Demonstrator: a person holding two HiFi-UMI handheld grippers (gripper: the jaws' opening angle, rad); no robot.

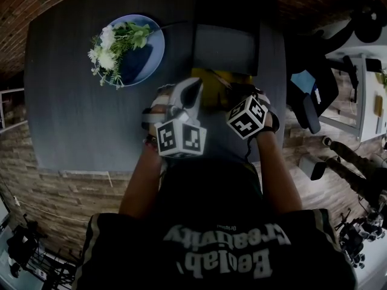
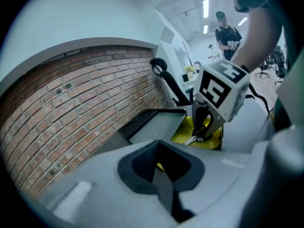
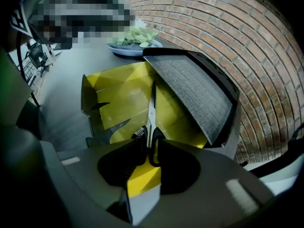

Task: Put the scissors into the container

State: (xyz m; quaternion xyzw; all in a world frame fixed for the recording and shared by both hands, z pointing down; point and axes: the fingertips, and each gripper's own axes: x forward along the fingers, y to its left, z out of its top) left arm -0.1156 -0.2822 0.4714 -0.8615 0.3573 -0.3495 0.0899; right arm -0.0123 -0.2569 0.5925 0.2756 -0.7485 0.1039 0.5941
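Scissors apparently rest in the container; plate sits behind-left of it on the table.

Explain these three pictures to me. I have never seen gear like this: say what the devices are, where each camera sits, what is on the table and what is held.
No robot here: a person holds a two-jaw clamp with a marker cube in each hand. The head view looks down from the person's head at both clamps and the table. The other two pictures come from cameras riding on each clamp. On the table stand a blue plate with flowers and an open container, yellow inside, with a grey lid. The scissors lie in it. The right hand-held gripper has its jaws apart around their handles, apparently not gripping. The left hand-held gripper looks shut and empty.
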